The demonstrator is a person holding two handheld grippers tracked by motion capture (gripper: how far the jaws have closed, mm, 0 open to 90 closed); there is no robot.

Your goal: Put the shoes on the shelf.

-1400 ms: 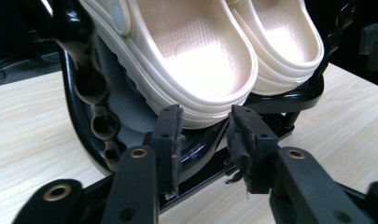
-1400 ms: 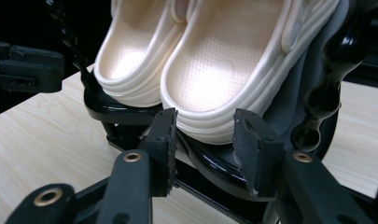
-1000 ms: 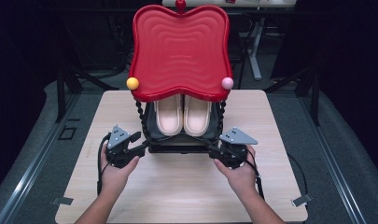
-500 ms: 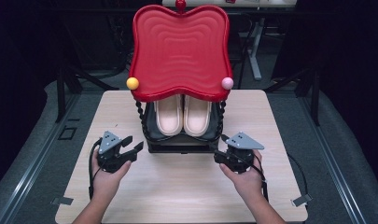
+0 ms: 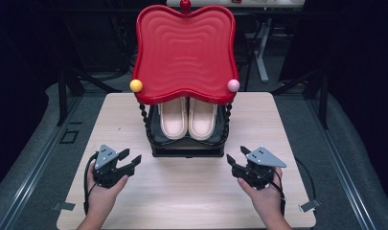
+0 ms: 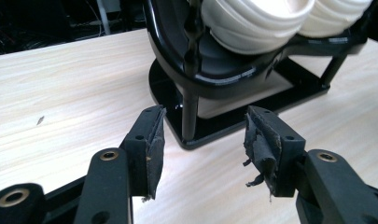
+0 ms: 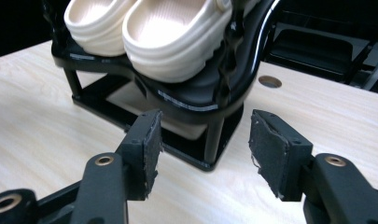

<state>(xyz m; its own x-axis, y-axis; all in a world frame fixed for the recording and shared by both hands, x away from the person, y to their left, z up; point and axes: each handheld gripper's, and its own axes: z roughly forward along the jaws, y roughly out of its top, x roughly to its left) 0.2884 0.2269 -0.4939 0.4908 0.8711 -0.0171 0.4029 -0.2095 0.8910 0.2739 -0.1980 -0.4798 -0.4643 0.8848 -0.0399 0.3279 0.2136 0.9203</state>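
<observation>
Cream ridged foam clogs (image 5: pixel 187 118) sit on the black two-tier rack (image 5: pixel 187 146); my left gripper (image 5: pixel 129 162) and right gripper (image 5: pixel 235 165) hover just beside it, jaws wide, empty.

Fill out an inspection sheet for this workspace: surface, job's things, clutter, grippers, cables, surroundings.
Surface: light wood-grain table, one round hole near an edge, small tape tabs at the front corners.
Job's things: black two-tier rack with twisted posts under a glossy red wavy tray top with a yellow ball and a pink ball; pair of cream foam clogs side by side on its shelf.
Clutter: nothing seen.
Grippers: left gripper and right gripper both open, empty, short of the rack's front corners; pads frayed.
Cables: one black cable trails from each gripper.
Surroundings: dark room, grey floor, metal stands behind.
</observation>
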